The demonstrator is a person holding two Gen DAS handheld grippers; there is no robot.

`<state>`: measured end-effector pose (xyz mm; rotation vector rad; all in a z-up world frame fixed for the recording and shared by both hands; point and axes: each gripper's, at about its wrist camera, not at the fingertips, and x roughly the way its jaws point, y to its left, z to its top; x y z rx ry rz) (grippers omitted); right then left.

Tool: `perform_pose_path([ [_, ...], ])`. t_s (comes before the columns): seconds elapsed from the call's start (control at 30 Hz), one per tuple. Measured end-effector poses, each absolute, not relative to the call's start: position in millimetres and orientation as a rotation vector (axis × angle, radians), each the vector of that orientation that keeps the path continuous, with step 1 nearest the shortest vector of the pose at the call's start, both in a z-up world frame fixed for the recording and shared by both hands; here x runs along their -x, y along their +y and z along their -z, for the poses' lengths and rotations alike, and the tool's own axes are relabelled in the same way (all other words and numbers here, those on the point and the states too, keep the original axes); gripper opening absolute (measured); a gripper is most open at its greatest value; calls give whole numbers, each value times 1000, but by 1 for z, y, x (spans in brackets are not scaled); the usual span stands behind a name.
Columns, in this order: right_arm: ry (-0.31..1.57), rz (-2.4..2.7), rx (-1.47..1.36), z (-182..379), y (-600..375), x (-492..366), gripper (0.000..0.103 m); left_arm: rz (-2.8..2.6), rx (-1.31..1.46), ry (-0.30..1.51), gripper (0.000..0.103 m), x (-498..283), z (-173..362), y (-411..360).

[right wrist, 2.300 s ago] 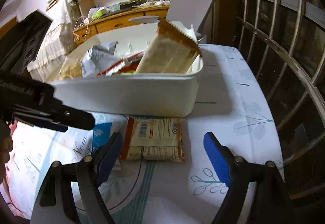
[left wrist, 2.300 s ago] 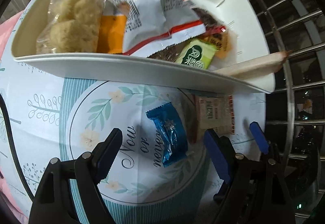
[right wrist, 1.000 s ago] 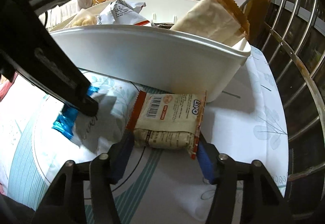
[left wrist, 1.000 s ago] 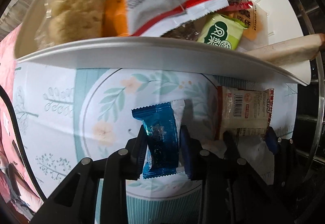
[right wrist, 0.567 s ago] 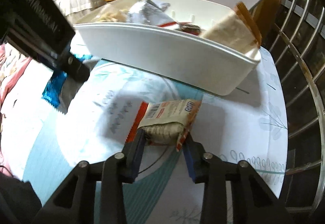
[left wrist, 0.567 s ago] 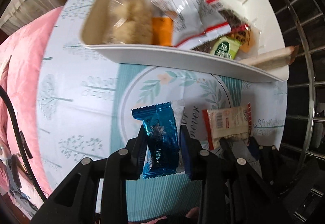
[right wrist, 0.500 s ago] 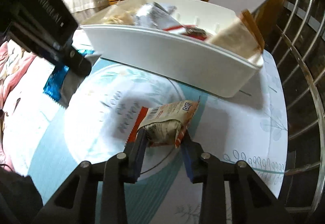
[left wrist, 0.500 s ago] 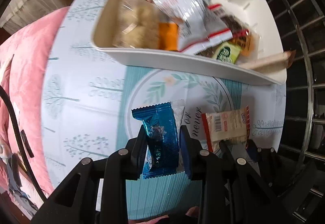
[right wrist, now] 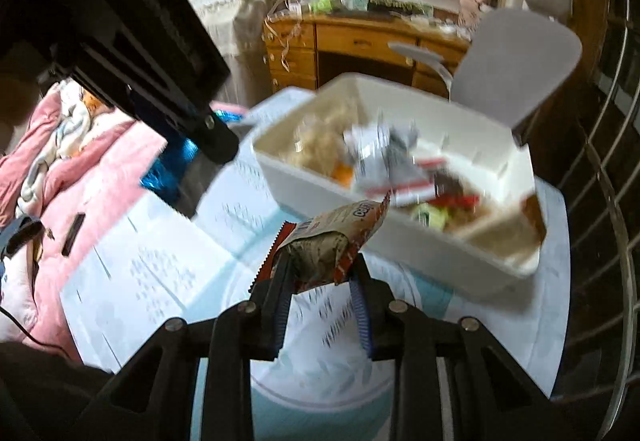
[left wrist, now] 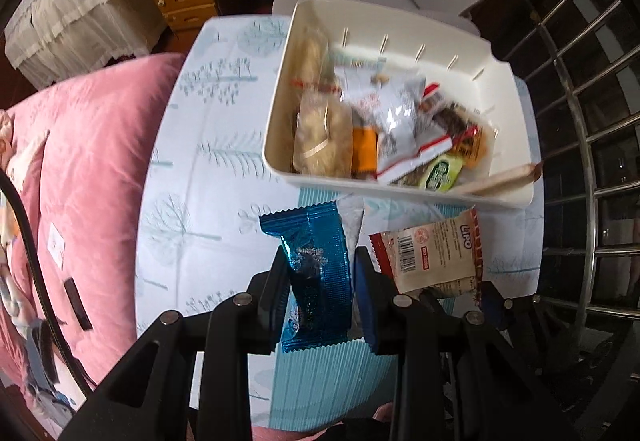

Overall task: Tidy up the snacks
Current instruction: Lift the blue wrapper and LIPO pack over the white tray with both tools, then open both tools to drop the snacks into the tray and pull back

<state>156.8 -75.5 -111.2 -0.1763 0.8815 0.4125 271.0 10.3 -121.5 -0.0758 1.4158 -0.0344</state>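
The left gripper [left wrist: 320, 277] clamps a blue foil snack packet [left wrist: 316, 273] in its fingers, above the table [left wrist: 208, 177] beside the white bin [left wrist: 400, 189]. The right gripper [right wrist: 320, 277], fingers just closing, pinches a beige biscuit packet [right wrist: 332, 241] before that bin.

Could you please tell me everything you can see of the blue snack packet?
The blue packet is a shiny foil wrapper with crimped, zigzag-cut ends and a small snowflake-like print in the middle. It looks sealed and a little puffed and creased. It stands lengthwise between the fingers of the left gripper, whose pads press its two long sides, and it hangs above the table, short of the white bin. In the right wrist view only a blurred blue patch of it shows.
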Motion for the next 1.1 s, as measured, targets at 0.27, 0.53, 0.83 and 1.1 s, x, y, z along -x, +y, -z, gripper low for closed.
perform_pose_path([
  [0.27, 801, -350, 170, 81, -84, -187, 27, 82, 73, 1315, 29, -303, 86, 4],
  [0.53, 748, -225, 163, 61, -117, -217, 16, 158, 55, 1206, 29, -335, 59, -16],
  [0.83, 751, -166, 135, 55, -142, -225, 16, 219, 91, 1176, 29, -353, 59, -34],
  [1.1, 784, -160, 110, 56, -153, -213, 17, 219, 75, 1177, 49, -340, 66, -42],
])
